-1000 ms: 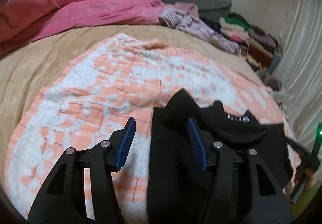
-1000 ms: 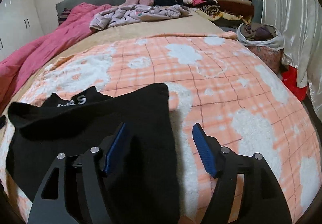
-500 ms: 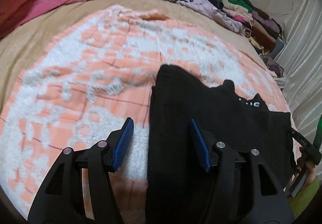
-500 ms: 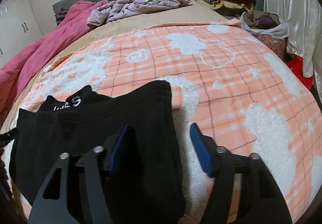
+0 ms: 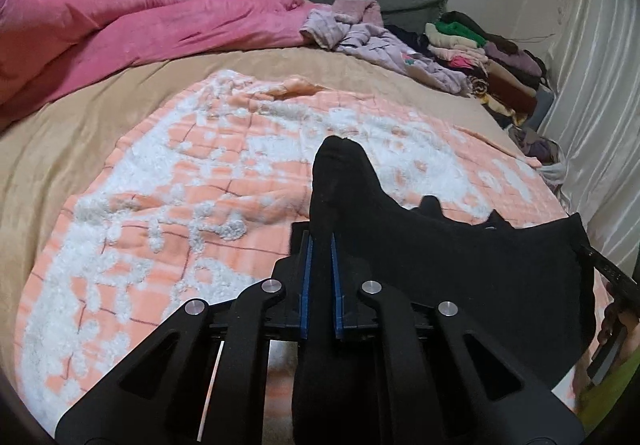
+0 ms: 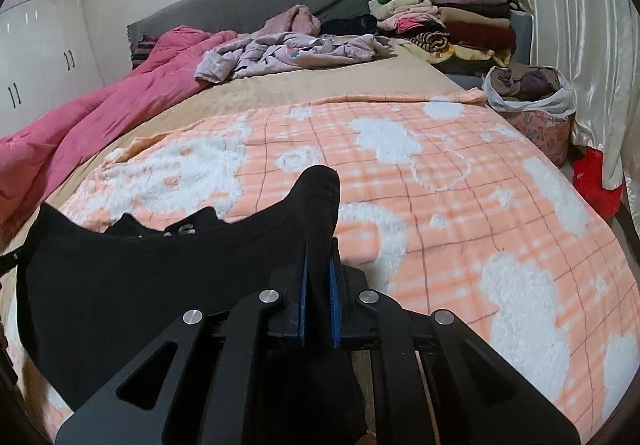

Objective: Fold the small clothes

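Both grippers, left and right, angled downward, had just clamped opposite edges of the black knit garment.

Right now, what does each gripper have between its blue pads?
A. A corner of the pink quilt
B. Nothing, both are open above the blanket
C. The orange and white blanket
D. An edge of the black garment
D: the left gripper and the right gripper are each shut on an edge of the black garment, which spans between them over the orange and white blanket.
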A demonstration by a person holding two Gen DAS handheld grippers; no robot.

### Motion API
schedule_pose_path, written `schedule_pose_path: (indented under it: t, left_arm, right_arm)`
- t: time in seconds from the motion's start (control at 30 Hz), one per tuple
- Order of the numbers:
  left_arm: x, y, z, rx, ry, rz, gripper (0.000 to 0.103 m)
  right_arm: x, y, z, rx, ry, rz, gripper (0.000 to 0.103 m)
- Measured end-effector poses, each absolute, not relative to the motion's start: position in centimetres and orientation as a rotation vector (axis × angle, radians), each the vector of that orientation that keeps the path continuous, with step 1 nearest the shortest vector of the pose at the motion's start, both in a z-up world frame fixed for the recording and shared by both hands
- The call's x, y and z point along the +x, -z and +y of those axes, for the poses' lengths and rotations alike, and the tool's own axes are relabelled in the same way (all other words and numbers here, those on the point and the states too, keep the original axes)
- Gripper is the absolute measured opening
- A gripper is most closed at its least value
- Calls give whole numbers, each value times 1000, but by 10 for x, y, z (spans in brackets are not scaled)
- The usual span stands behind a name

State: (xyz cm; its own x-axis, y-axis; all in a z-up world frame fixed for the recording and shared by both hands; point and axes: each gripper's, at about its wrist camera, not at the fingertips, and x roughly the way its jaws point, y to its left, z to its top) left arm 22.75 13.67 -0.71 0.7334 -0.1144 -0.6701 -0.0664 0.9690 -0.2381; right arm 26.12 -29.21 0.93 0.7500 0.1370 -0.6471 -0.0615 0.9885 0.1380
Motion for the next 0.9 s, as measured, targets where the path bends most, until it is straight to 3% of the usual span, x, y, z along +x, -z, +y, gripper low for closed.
schedule_pose_path:
  t: [0.33, 0.47, 0.53, 0.6, 0.7, 0.83, 0.9]
  left_arm:
    - [234, 54, 139, -256, -13, 850, 7]
    - [229, 48, 140, -276, -16, 851, 10]
    - [226, 44, 139, -268, -19, 843, 11]
    - [222, 39, 138, -255, -21, 834, 13]
    - [219, 34, 137, -249, -25, 831, 21]
    - [217, 27, 139, -252, -32, 831, 22]
    - [215, 23, 138, -252, -34, 825, 27]
  right_arm:
    - [282, 42, -291, 75, 7, 869, 13]
    - [277, 37, -288, 37, 50, 848, 34]
    - [272, 33, -288, 36, 43, 841, 36]
    - [265, 30, -288, 32, 36, 836, 45]
    - [256, 25, -284, 11, 19, 827, 50]
    - [243, 18, -277, -6, -9, 813, 54]
    - [237, 14, -273, -12, -19, 803, 57]
